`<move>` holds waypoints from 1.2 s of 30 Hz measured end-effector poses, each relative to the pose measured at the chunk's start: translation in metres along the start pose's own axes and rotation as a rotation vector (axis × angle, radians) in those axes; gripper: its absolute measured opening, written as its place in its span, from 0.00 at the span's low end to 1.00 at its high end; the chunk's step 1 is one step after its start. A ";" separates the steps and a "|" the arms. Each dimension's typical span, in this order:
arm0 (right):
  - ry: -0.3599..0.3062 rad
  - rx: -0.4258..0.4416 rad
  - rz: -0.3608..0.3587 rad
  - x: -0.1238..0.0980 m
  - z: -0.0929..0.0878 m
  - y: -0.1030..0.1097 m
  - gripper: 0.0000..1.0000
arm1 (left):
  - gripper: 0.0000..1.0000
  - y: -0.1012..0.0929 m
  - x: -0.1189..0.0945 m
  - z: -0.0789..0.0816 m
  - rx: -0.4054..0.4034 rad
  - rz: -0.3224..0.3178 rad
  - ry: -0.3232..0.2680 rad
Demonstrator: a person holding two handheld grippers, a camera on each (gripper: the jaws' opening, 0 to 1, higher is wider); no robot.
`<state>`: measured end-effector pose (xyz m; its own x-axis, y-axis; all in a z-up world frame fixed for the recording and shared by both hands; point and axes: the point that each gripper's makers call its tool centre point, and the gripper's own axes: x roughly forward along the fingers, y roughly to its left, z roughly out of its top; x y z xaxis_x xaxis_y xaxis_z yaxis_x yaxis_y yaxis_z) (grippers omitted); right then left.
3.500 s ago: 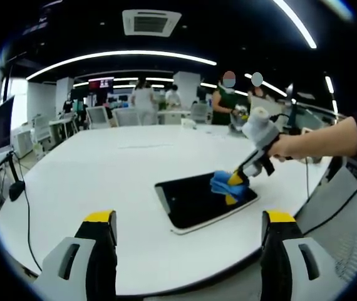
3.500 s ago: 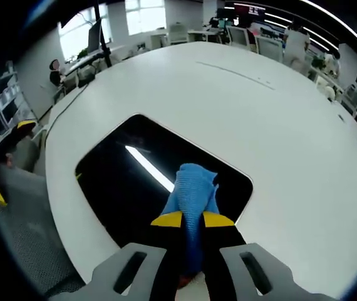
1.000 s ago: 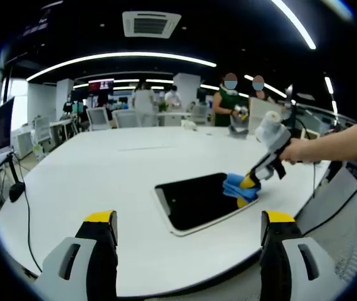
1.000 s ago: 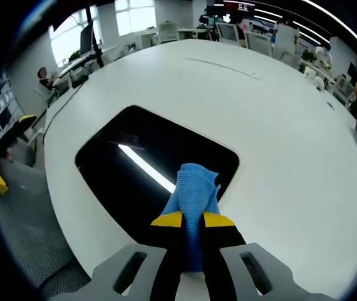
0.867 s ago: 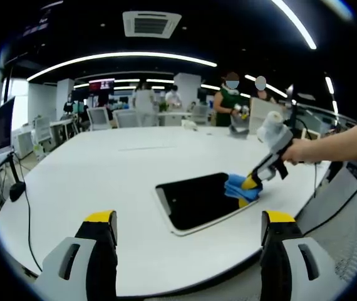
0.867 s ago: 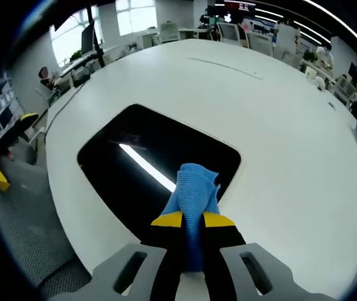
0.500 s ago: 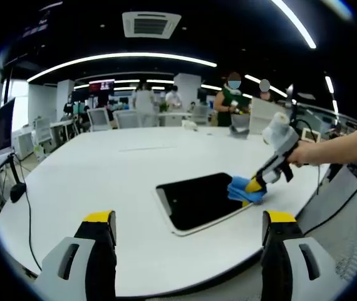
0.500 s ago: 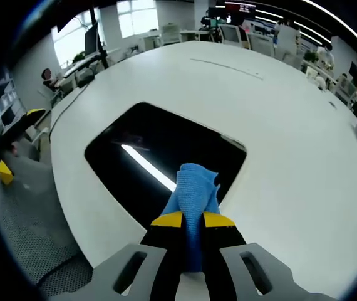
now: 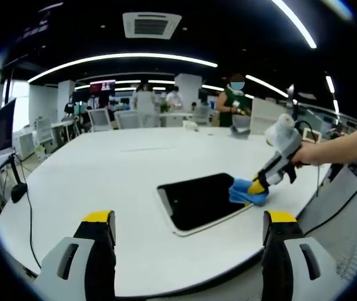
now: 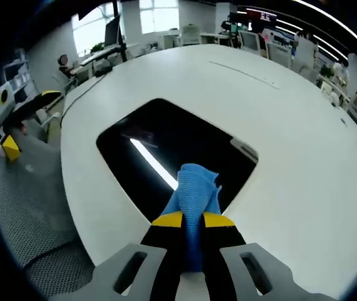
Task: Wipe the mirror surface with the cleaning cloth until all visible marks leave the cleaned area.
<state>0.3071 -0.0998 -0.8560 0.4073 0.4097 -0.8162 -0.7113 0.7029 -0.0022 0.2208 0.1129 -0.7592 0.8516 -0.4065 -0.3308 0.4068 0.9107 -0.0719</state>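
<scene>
Blue microfibre cleaning cloth (image 10: 194, 188) is clamped between the closed jaws of the right gripper (image 10: 193, 221), bunched at the mirror's (image 10: 166, 150) near right edge. The mirror lies flat on the white table (image 10: 279, 125), close to the table's near edge. Left gripper (image 9: 188, 219) hangs well apart, jaws spread and empty. Judgement: the cloth is soft and light, best held by its gathered middle; the glass is slippery and fragile, so moderate pressure is advisable.

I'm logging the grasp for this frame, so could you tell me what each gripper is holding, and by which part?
The right gripper is shut on the blue cleaning cloth, pinching its near end. The left gripper is open and holds nothing.
</scene>
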 end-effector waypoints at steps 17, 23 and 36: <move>-0.023 -0.070 0.061 0.005 0.007 0.018 0.05 | 0.99 0.001 0.000 0.000 0.000 0.005 -0.001; -0.035 -0.067 0.084 0.006 0.010 0.025 0.05 | 0.99 0.001 0.000 0.000 -0.001 0.002 0.004; -0.056 -0.102 0.156 0.011 0.018 0.046 0.05 | 0.99 0.001 0.000 -0.001 -0.001 0.003 0.007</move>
<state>0.2894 -0.0528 -0.8544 0.3168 0.5431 -0.7776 -0.8215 0.5669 0.0613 0.2204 0.1139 -0.7600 0.8505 -0.4036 -0.3372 0.4043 0.9118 -0.0716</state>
